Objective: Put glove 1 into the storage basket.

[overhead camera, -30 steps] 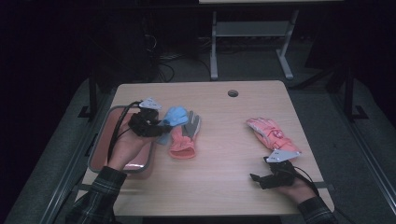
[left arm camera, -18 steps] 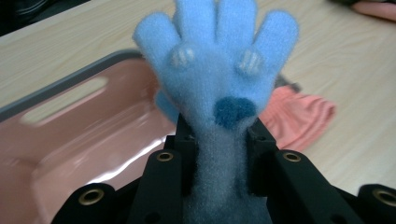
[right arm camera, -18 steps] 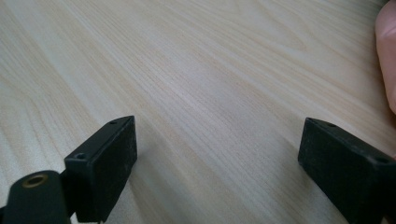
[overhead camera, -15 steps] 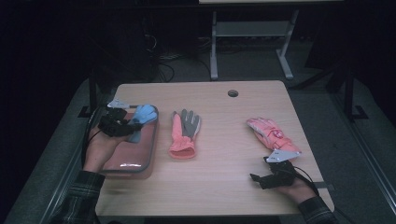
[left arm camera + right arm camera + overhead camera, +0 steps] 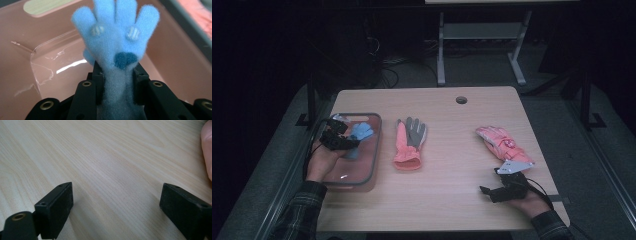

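1. Blue fleece glove (image 5: 117, 47) clamped at the cuff in left gripper (image 5: 117, 75), jaws pressed on either side; fingers spread upward, over pink tray (image 5: 50, 82).
2. High view: same blue fleece glove (image 5: 360, 132) just a small patch over the pink tray (image 5: 372, 150) at left edge of surface (image 5: 452, 200); left gripper (image 5: 343, 142) dark, jaws unreadable there.
3. Left gripper view alone: two pale marks and a dark blue heart patch on the palm.
4. Right gripper (image 5: 116, 202) wide open, nothing between jaws, low over bare wood.
5. High view alone: right gripper (image 5: 488, 190) near front right edge; orange-grey glove (image 5: 409, 142) mid-surface, pink glove (image 5: 502, 145) just beyond right gripper.
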